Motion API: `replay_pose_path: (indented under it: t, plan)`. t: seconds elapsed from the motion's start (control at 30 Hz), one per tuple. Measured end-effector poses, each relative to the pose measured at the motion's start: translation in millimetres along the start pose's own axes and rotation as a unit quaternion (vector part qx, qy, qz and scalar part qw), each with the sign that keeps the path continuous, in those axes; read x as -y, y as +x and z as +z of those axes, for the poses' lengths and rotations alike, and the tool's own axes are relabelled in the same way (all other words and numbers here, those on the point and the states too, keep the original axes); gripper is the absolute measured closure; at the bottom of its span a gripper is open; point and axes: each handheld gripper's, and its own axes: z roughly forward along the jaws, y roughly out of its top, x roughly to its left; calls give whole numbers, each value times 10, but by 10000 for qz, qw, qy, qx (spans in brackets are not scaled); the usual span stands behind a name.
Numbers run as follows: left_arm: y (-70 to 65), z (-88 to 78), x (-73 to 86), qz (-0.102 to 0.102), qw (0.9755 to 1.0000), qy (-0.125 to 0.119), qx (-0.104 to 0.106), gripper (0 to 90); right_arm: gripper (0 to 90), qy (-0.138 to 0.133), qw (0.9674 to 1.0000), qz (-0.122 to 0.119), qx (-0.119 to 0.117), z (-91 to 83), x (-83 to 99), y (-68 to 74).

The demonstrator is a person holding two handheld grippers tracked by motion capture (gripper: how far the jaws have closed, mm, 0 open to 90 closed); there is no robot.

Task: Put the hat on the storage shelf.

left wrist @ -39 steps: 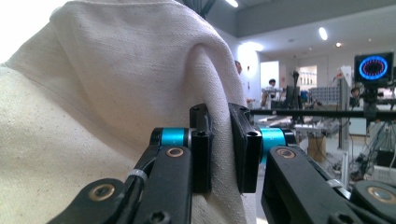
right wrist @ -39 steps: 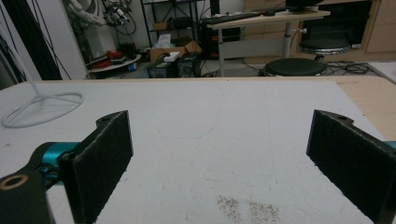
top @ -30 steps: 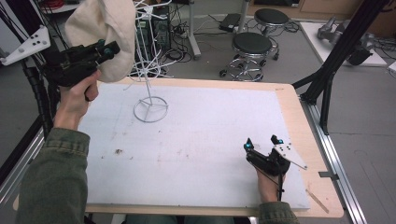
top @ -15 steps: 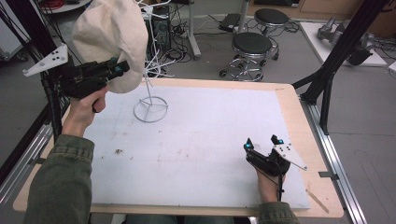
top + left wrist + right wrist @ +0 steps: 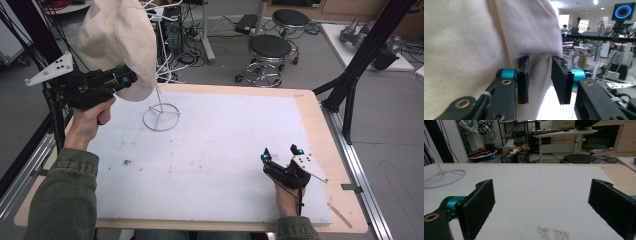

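So the hat looks about halfway onto the stand

Left gripper (image 5: 131, 78) jaws slightly apart against the cream hat (image 5: 120, 42) at 11 o'clock over the wire stand (image 5: 161, 116); right gripper (image 5: 281, 154) rests wide open, 5 o'clock on the table (image 5: 225, 130).

Plain cream floppy cloth hat (image 5: 117, 42) above the white wire ring-based stand (image 5: 161, 116); beside that stand, black pistol-shaped gripper (image 5: 125, 79) with teal accents

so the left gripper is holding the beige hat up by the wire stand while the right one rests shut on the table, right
Not quite: the right gripper rests on the table with its jaws wide open, as the right gripper view shows. The left gripper is at the beige hat by the wire stand.
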Motion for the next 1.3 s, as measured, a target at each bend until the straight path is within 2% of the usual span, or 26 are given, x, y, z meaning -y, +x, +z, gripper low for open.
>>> replay_pose_path:
  t: [0.13, 0.23, 0.33, 0.5, 0.67, 0.93, 1.23, 1.3]
  plan:
    - [9, -33, 57, -81, 10000, 4, -45, 627, 60, -11, 10000, -76, 2, -3, 1, 20]
    - [25, -65, 98, -162, 9998, -44, -106, 574, 60, -6, 10000, -78, -20, -4, 0, 25]
    - [34, -95, 135, -206, 9996, 9, -173, 546, 60, 7, 10000, 4, -8, -6, 0, 21]
    - [35, -158, 174, -243, 9994, 25, -233, 513, 60, -2, 10000, -16, -12, 1, 2, 18]
    - [30, -208, 184, -241, 9993, 18, -274, 497, 60, -7, 10000, -41, -18, -3, 2, 21]
    - [-62, -279, 134, -158, 9993, -203, -253, 482, 60, 36, 10000, 40, -48, -2, 3, 26]
    - [-130, -336, 128, -94, 9993, -236, -274, 472, 60, -6, 10000, 32, -30, -8, -1, 9]
    - [-140, -355, 136, -78, 9991, -231, -340, 465, 60, -2, 10000, 30, -27, -9, 0, 7]
